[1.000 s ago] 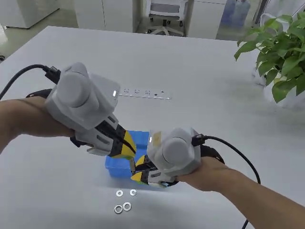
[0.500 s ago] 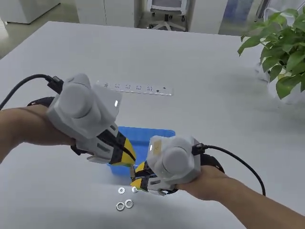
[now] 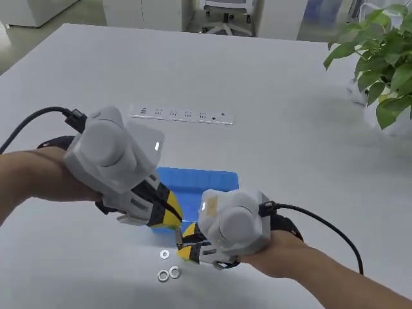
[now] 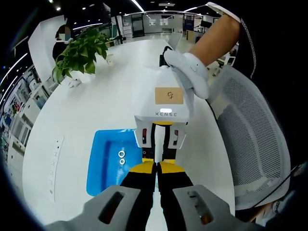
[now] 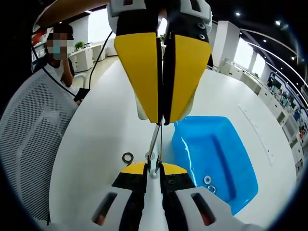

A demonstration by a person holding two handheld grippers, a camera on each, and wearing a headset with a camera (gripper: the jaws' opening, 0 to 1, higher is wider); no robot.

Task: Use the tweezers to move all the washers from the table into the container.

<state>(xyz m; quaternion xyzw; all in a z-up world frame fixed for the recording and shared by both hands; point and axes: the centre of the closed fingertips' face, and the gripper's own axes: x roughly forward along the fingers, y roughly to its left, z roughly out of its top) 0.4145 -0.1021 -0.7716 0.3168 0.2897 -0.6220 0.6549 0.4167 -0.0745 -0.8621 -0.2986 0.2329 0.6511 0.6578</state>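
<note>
- Two washers (image 4: 121, 154) lie inside the blue container (image 4: 101, 179), close together near its middle. This is the part of the job that looks finished.
- Three loose washers (image 3: 165, 254) rest on the white table (image 3: 270, 96) just in front of the container. One sits alone and two are touching as a pair nearer the person. These are judged to be what is left to move, and any further washer under the grippers cannot be made out.
- One pair of tweezers (image 5: 157, 139), thin and metal, runs between the two grippers and points down toward the table beside the container.
- Left gripper (image 4: 156, 167): clenched on the upper end of the tweezers, yellow jaws pressed together.
- Right gripper (image 5: 154, 169): jaws drawn in on the lower arms of the tweezers, apparently squeezing them. Whether the tips hold a washer is too small to tell.
- One power strip (image 3: 180, 116) lies on the table beyond the container.
- One potted plant (image 3: 380, 58) stands at the far right of the table.
- Progress, as a judgement: under halfway, with a pick-up in hand.
</note>
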